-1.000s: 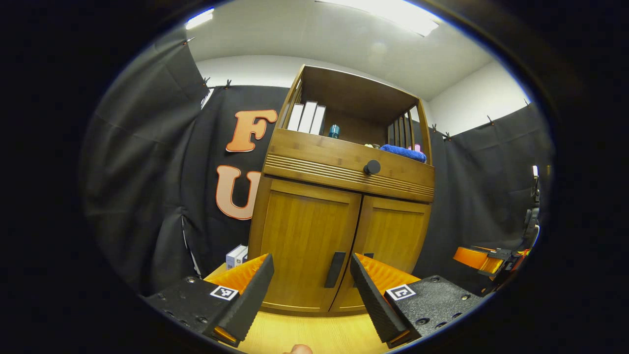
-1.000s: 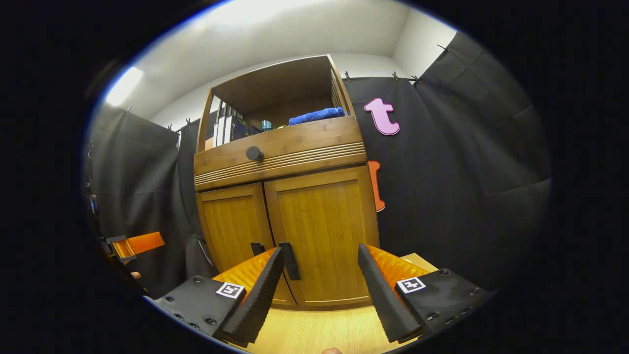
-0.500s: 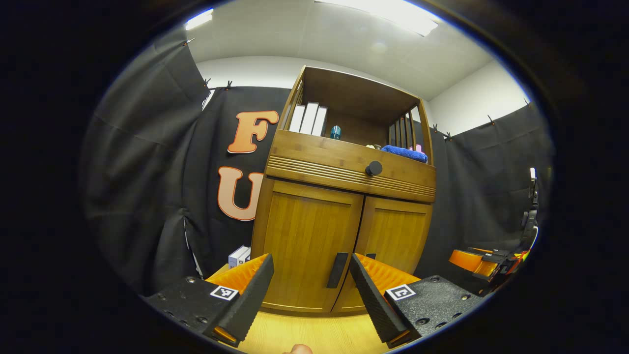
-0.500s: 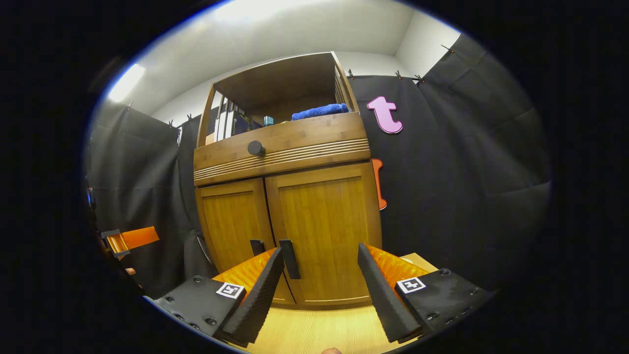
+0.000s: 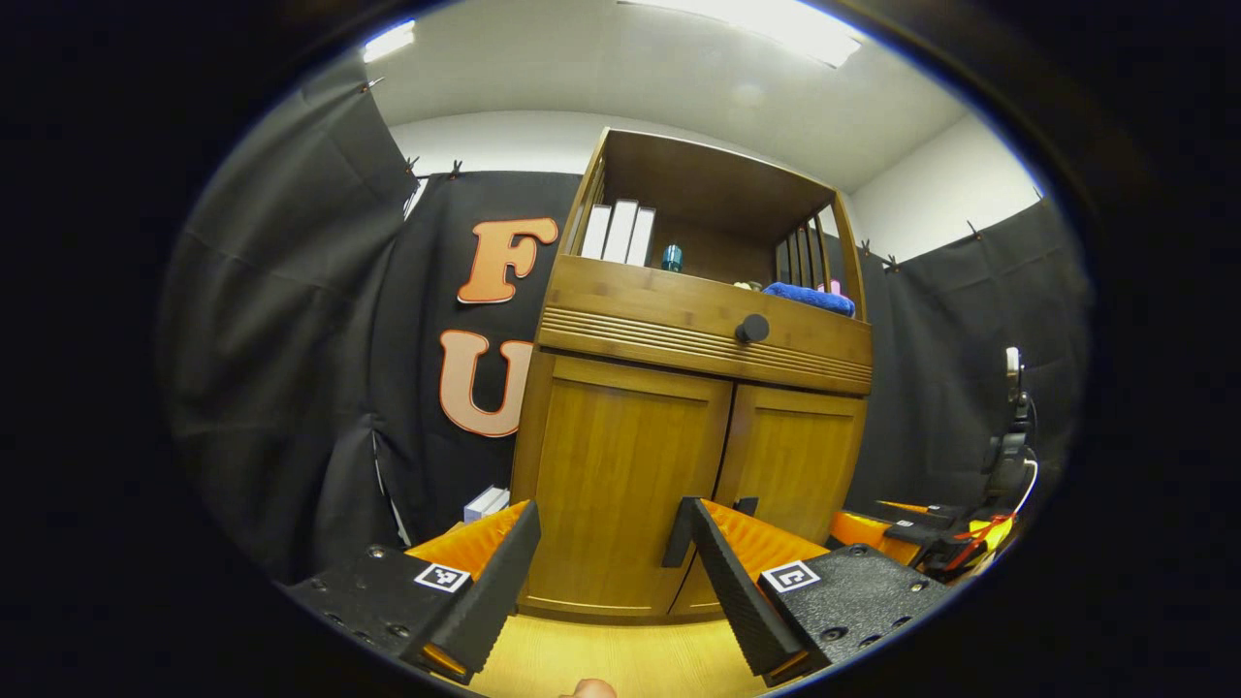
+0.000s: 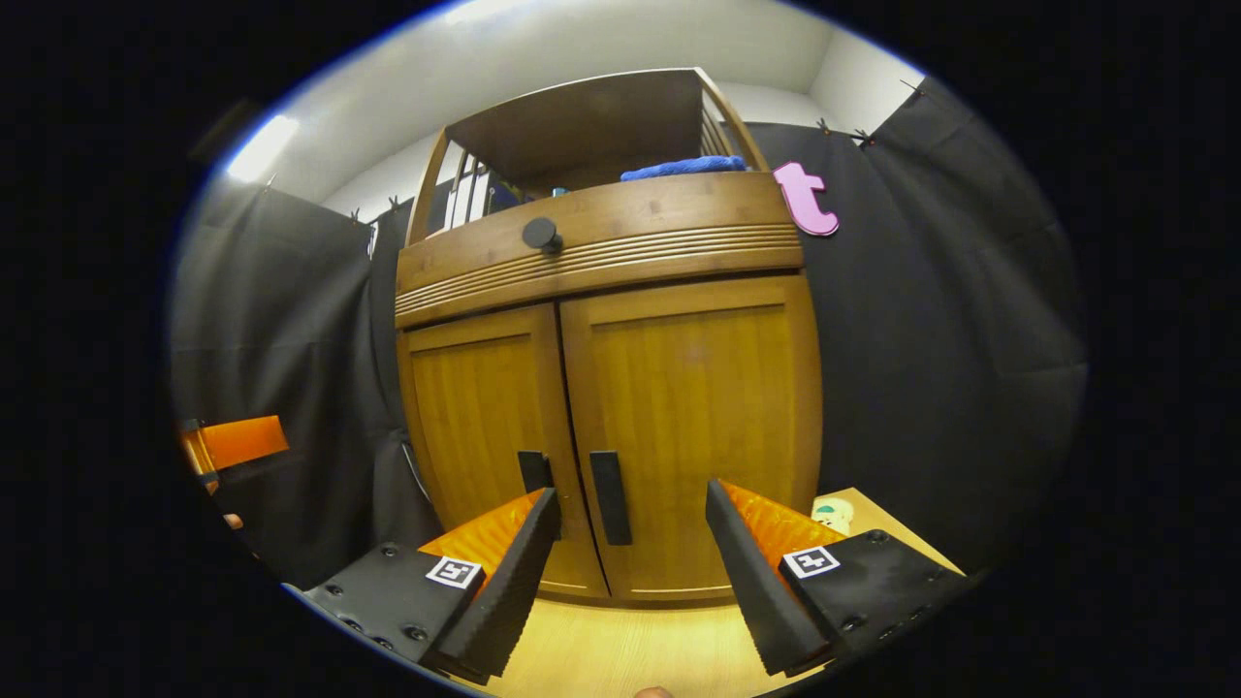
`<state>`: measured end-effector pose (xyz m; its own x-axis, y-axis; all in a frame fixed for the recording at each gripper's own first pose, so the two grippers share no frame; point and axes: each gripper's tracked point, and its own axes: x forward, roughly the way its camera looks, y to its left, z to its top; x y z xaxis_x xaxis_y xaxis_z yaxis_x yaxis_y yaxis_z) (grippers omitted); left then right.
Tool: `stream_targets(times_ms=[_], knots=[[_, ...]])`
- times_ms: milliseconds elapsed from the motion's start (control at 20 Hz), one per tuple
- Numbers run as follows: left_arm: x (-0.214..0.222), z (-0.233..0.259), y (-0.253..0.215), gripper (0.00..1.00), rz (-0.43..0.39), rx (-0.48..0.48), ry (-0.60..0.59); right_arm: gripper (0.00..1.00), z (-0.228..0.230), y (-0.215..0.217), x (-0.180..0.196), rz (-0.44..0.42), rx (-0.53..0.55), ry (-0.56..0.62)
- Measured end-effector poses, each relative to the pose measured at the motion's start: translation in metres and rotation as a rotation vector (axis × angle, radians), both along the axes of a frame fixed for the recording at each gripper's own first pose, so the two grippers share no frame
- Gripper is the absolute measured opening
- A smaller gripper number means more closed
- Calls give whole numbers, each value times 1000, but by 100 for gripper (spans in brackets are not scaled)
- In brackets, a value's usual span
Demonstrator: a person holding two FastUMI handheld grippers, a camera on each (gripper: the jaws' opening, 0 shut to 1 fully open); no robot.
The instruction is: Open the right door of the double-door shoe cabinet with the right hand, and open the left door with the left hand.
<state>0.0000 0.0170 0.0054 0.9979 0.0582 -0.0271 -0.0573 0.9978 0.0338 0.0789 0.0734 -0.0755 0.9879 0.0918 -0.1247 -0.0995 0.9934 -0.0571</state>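
At the centre of the right gripper view stands the shoe cabinet [image 6: 601,291], its two lower doors both shut. The right door [image 6: 693,427] fills the middle of the frame and the left door [image 6: 480,427] sits just beside it toward the frame's left, with a thin seam between them. Each door carries a dark vertical handle: the right door's handle [image 6: 611,497] lies between the fingers of the right gripper [image 6: 630,567], though farther off and not touched; the left door's handle [image 6: 534,471] shows just above the left-hand finger. The right gripper's jaws stand wide apart with nothing between them.

In the left gripper view the cabinet [image 5: 698,320] sits centre-right, with the left door [image 5: 620,485] in the middle of the frame and the right door [image 5: 790,465] beyond it to the frame's right. The left gripper [image 5: 606,582] at the bottom of the frame also has its jaws spread and empty; the left door's handle [image 5: 676,531] shows right at the tip of its right-hand finger, and I cannot tell whether they touch. The other gripper [image 5: 882,528] shows at the lower right.

Above the doors runs a drawer front with a round dark knob [image 6: 541,234]. The open shelf on top holds a blue cloth [image 5: 810,299], upright white binders [image 5: 620,233] and a small teal container [image 5: 671,258]. The cabinet rests on a pale wooden surface [image 6: 630,654].
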Motion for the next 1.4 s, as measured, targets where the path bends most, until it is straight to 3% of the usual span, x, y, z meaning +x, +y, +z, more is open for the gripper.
stream_targets(times_ms=[200, 250, 300, 350, 450, 500, 550, 600, 700, 750, 800, 850, 900, 1050, 1100, 1200, 1250, 1400], knots=[[2, -5, 14, 94, 14, 19, 16, 98, -30, 11, 40, -6, -10, 27], [3, -6, 17, 95, 16, 24, 20, 89, -38, 10, 46, -12, -10, 28], [3, -8, 19, 95, 17, 28, 22, 89, -43, 8, 55, -20, -12, 26], [2, -8, 22, 94, 19, 31, 25, 98, -49, 8, 67, -31, -15, 26], [3, -9, 26, 94, 20, 38, 25, 98, -58, 9, 85, -46, -14, 31], [2, -10, 27, 94, 20, 42, 24, 89, -64, 7, 90, -50, -10, 38], [2, -10, 29, 94, 21, 45, 23, 89, -69, 8, 98, -50, -7, 40], [2, -10, 30, 94, 19, 46, 21, 98, -72, 9, 106, -52, -4, 39], [3, -10, 32, 94, 17, 49, 18, 98, -75, 11, 119, -59, -12, 27], [4, -11, 33, 94, 17, 52, 18, 89, -77, 10, 123, -63, -20, 17], [3, -12, 35, 94, 17, 53, 19, 89, -78, 8, 127, -70, -30, 12], [4, -14, 36, 92, 14, 52, 21, 97, -79, 7, 130, -76, -36, 13], [4, -15, 36, 94, 11, 49, 22, 95, -82, 7, 133, -79, -37, 18], [8, -17, 41, 94, 13, 49, 24, 72, -89, 9, 140, -82, -48, 31], [9, -19, 43, 94, 17, 50, 24, 69, -90, 7, 141, -86, -55, 31], [11, -20, 46, 94, 23, 53, 27, 67, -92, 10, 144, -82, -53, 35], [11, -20, 47, 94, 24, 53, 27, 73, -92, 11, 146, -81, -54, 37], [11, -20, 48, 92, 26, 55, 23, 46, -97, 9, 150, -95, -64, 48]])
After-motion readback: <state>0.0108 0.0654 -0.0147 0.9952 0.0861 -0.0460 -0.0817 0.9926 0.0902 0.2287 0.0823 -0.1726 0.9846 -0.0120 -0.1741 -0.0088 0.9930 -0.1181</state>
